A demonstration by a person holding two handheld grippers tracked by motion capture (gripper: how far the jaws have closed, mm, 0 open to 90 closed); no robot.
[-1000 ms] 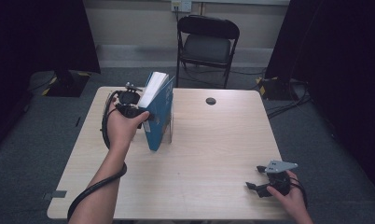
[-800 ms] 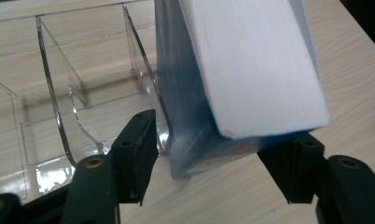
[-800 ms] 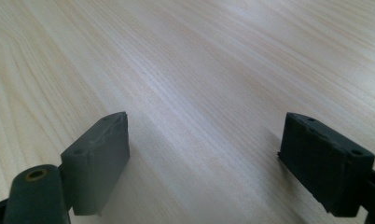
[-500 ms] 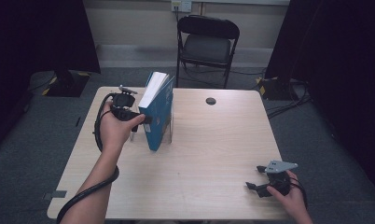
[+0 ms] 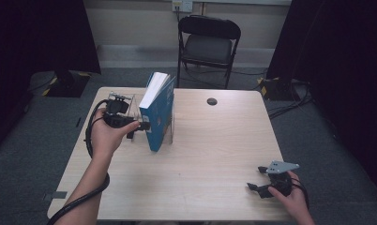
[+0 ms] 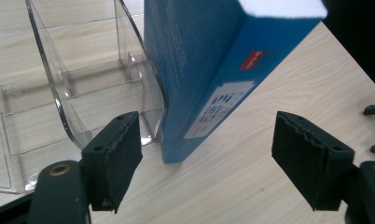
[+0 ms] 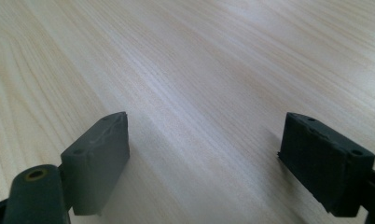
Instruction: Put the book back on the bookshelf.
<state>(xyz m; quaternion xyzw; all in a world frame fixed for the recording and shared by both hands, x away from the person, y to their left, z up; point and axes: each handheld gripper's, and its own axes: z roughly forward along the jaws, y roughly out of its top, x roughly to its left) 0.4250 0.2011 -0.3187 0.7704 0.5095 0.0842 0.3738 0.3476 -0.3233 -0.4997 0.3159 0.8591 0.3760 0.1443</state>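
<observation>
High view, left gripper [image 5: 140, 126]: you are holding it at the left side of the blue book [image 5: 159, 112], its fingers standing apart, just beside the cover.
High view, book: it is standing upright in a clear plastic rack [image 5: 169, 126] on the tabletop [image 5: 210, 154], left of centre.
High view, right gripper [image 5: 260, 183]: your hand is resting it near the tabletop's near right corner, well apart from the book.
High view, background: a black folding chair [image 5: 208, 40] is standing beyond the tabletop.
Left gripper view: the fingers [image 6: 113, 158] are spreading wide, with the book's spine [image 6: 223, 93] between them and the rack [image 6: 73, 93] beside it.
Right gripper view: the fingers [image 7: 97, 158] are gaping apart over bare wood [image 7: 199, 70].
</observation>
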